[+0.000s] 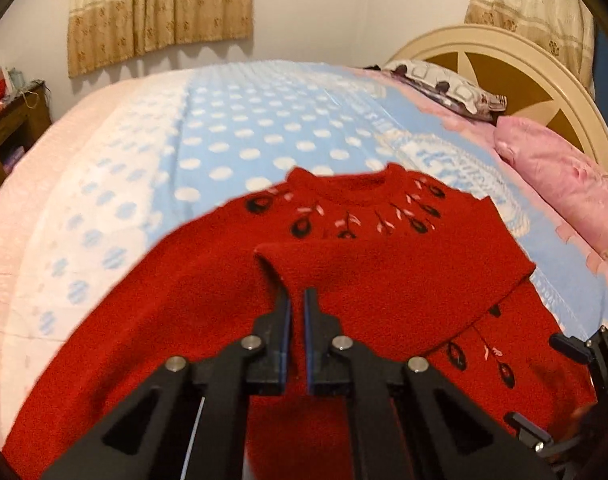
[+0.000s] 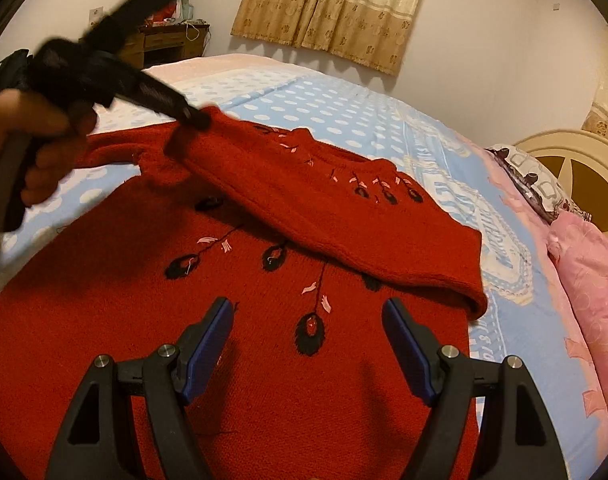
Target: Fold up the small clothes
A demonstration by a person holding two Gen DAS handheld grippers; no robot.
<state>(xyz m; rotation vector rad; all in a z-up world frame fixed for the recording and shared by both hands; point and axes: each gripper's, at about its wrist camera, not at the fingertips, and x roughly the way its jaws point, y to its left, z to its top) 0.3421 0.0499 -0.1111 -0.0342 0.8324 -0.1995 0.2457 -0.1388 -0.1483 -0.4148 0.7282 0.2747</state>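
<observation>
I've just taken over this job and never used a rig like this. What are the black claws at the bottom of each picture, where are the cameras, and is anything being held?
There is no robot here: a person holds a two-finger gripper in each hand, each with a camera looking along its fingers. One view sits on the left gripper, whose jaws are shut on the cuff of a sleeve. The other sits on the right gripper, open and empty above the red sweater. In that view the person's hand carries the sleeve across the sweater, which lies on a bed with a blue polka-dot blanket.
</observation>
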